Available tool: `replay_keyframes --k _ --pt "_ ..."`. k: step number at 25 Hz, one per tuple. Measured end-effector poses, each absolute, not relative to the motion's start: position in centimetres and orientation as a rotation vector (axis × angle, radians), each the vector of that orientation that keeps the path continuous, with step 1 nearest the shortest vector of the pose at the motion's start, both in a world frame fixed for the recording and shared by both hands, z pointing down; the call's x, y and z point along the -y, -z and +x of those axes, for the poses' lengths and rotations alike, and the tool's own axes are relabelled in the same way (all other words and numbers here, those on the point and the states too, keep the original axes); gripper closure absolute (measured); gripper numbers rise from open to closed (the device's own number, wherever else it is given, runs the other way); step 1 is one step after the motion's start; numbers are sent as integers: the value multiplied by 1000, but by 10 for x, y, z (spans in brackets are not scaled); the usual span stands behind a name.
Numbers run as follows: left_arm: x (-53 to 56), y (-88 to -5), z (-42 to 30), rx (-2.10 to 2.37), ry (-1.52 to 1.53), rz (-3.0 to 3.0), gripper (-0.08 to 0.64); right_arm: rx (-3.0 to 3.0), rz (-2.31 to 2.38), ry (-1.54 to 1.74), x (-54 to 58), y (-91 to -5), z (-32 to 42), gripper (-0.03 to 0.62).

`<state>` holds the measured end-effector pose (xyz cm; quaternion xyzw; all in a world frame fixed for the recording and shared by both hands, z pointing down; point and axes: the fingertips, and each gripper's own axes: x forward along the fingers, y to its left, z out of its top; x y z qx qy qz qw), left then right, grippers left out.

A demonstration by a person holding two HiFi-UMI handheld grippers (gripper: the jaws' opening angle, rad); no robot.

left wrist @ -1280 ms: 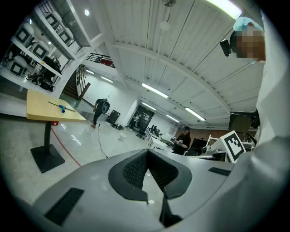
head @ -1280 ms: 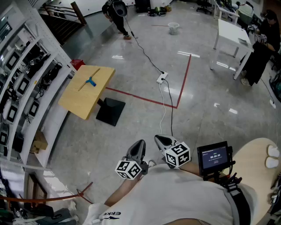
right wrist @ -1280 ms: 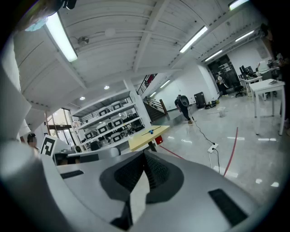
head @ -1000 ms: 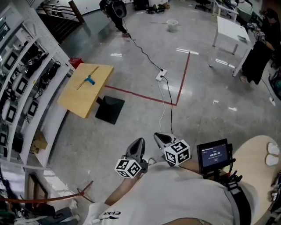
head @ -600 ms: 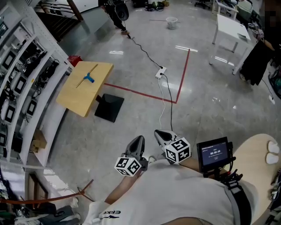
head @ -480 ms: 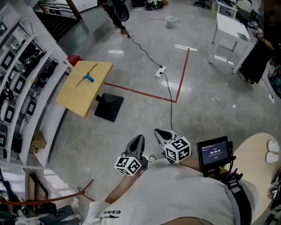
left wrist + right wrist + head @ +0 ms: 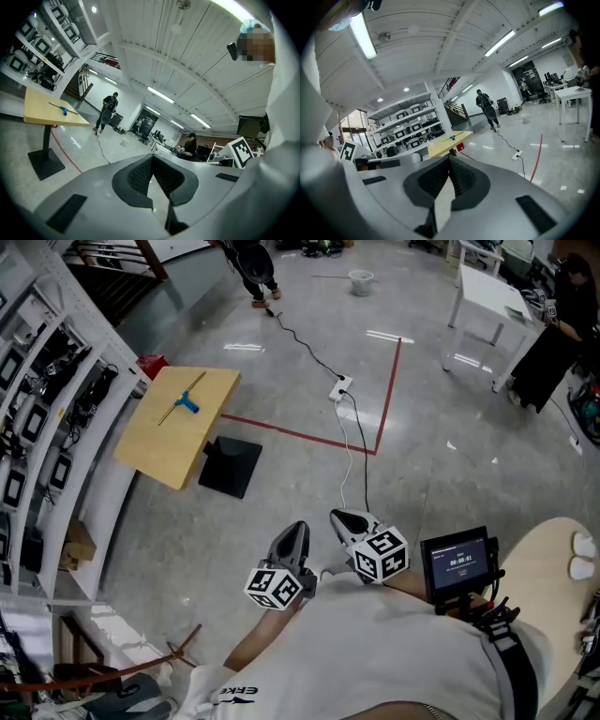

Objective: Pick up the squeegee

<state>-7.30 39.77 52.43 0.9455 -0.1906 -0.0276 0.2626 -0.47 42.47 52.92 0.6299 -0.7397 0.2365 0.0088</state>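
Observation:
The squeegee (image 7: pixel 187 401), a thin long bar with a blue handle, lies on a tilted wooden table (image 7: pixel 173 446) far ahead at the left. It shows small in the left gripper view (image 7: pixel 63 109) and in the right gripper view (image 7: pixel 451 138). My left gripper (image 7: pixel 298 527) and right gripper (image 7: pixel 338 517) are held close to my body, side by side above the grey floor. They are far from the table. Both are shut with nothing between the pads, as the left gripper (image 7: pixel 152 157) and the right gripper (image 7: pixel 449 157) show in their own views.
White shelving with equipment (image 7: pixel 47 381) runs along the left, close behind the table. The table stands on a black base (image 7: pixel 230 467). A power strip and cable (image 7: pixel 339 388) and red tape lines (image 7: pixel 388 381) cross the floor. A white table (image 7: pixel 492 287) and a person (image 7: pixel 253 259) are far off.
The table and floor marks have slid slightly left and up in the head view as I moved forward. Both grippers stay shut and side by side.

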Motion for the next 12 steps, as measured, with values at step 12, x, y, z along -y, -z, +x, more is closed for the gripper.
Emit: replay_keyframes --k 12 --pt "-335 -540 -150 413 57 2563 556 2218 2077 -726 -368 -543 -81 589"
